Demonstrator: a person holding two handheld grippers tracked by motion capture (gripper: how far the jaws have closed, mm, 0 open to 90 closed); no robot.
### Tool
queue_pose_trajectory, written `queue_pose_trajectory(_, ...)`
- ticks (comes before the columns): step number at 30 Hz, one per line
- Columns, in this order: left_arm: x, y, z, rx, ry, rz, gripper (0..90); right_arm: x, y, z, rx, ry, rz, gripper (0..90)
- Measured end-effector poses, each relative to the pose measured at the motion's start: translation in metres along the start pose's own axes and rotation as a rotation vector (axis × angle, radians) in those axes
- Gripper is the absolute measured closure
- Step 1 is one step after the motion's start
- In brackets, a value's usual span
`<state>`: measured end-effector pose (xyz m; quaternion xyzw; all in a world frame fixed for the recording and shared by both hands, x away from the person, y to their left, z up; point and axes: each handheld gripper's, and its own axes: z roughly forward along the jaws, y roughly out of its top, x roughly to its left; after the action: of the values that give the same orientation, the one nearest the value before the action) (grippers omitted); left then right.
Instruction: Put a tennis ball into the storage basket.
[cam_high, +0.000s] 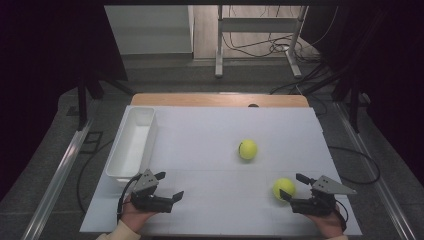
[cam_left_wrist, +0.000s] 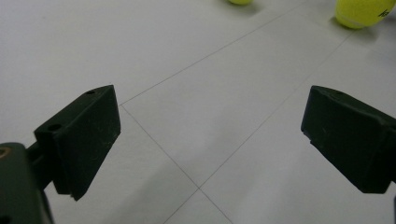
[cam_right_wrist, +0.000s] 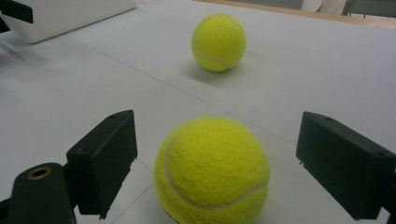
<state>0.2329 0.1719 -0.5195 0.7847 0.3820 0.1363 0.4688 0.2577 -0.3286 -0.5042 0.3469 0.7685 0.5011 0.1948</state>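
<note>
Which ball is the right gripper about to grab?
Start at the white table. Near its front right corner, the right gripper is open around a yellow tennis ball. The other ball sits farther back, with nothing around it.

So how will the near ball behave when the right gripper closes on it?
The near ball is round on a flat table, so a nudge likely rolls it. Its fuzzy felt should grip well. The right gripper brackets it, jaws open, apart from it.
</note>
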Motion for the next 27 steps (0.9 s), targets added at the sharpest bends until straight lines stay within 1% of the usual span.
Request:
queue_pose_trajectory(3,-0.001,0.004,0.000,-0.010,-0.009,-0.006,5.4,0.000,-0.002,-0.002,0.003,-0.005,0.003,13.0)
queue_pose_trajectory(6,-0.002,0.006,0.001,-0.010,-0.014,-0.005,5.4,-0.001,-0.002,-0.004,-0.005,-0.010,0.013,13.1)
queue_pose_trajectory(9,-0.006,0.010,0.001,-0.004,-0.022,0.007,5.4,-0.002,-0.001,-0.004,-0.013,-0.014,0.013,13.1)
queue_pose_trajectory(12,-0.007,0.011,0.000,-0.005,-0.030,0.008,5.4,-0.002,0.000,-0.003,-0.014,-0.012,0.018,13.1)
queue_pose_trajectory(16,-0.008,0.013,0.000,0.001,-0.034,0.006,5.4,-0.004,-0.001,-0.001,-0.006,-0.009,0.021,13.1)
queue_pose_trajectory(27,-0.008,0.024,0.000,-0.016,-0.037,-0.002,5.5,-0.003,-0.001,-0.001,-0.008,-0.009,0.018,13.1)
